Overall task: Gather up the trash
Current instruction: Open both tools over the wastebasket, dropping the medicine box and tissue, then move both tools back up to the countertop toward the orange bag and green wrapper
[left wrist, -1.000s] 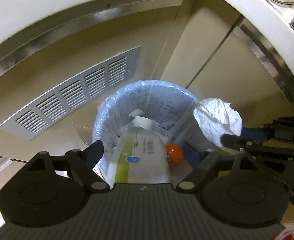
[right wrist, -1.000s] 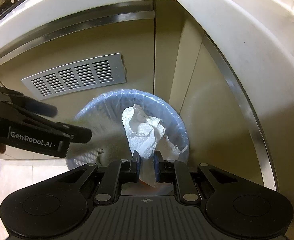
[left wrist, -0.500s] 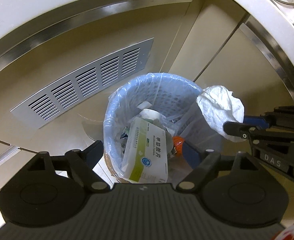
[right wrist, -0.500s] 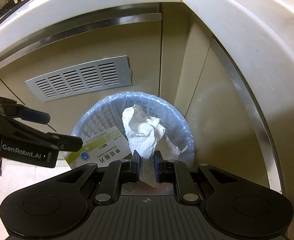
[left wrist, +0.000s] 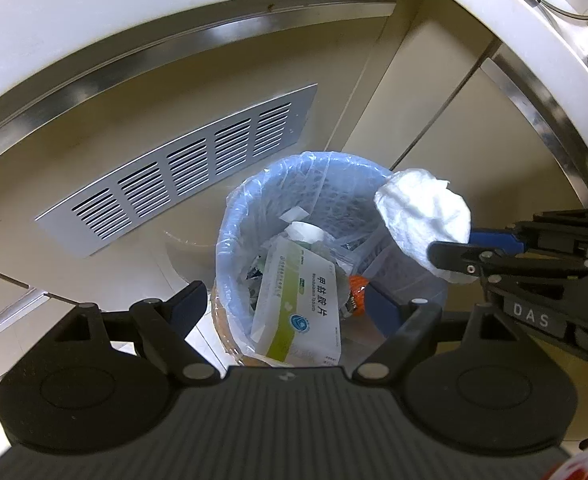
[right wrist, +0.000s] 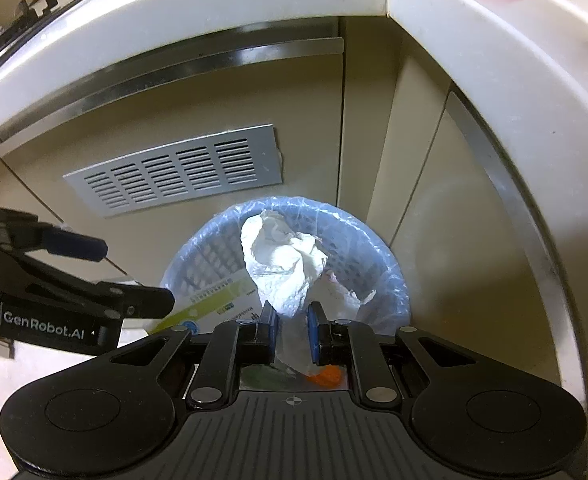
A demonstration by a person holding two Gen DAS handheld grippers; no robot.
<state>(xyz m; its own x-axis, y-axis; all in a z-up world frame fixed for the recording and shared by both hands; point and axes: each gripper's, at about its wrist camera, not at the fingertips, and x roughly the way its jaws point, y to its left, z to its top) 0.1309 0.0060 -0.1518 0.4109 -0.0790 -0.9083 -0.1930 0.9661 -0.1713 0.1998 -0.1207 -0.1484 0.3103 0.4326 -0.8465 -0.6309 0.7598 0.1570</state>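
**Crumpled tissue let loose over the kitchen bin**

The right gripper (right wrist: 292, 330) hung above the lined waste basket (right wrist: 390, 280), pointing steeply down into it. Its jaws had just been opening, and in the right wrist view the blue pads stood a little apart with the crumpled white tissue (right wrist: 284, 268) between them. The narrow lower end of the tissue ran down through the gap; the left pad looked to be touching it and the right pad just clear, so I would not call it gripped any more. From the left wrist view the same tissue (left wrist: 424, 216) showed as a white wad at the tips of the right gripper (left wrist: 454, 246), over the right-hand rim of the basket (left wrist: 230, 216).

The left gripper (left wrist: 284, 304) was spread wide, with nothing between its fingers. It hovered over the near side of the basket, and from the other camera it reached in from the left (right wrist: 134, 276), its two dark fingers well apart.

Inside the basket's clear blue liner lay a white and green medicine box (left wrist: 302, 304), propped at a slant against the near wall, its printed face up. An orange piece of rubbish (left wrist: 356, 290) sat just beside the box on its right, and some pale scraps (left wrist: 304, 232) lay behind it.

The basket stood on the floor in the corner of beige cabinets, just in front of a silver vent grille (left wrist: 182, 172), under the white countertop edge (right wrist: 214, 20).
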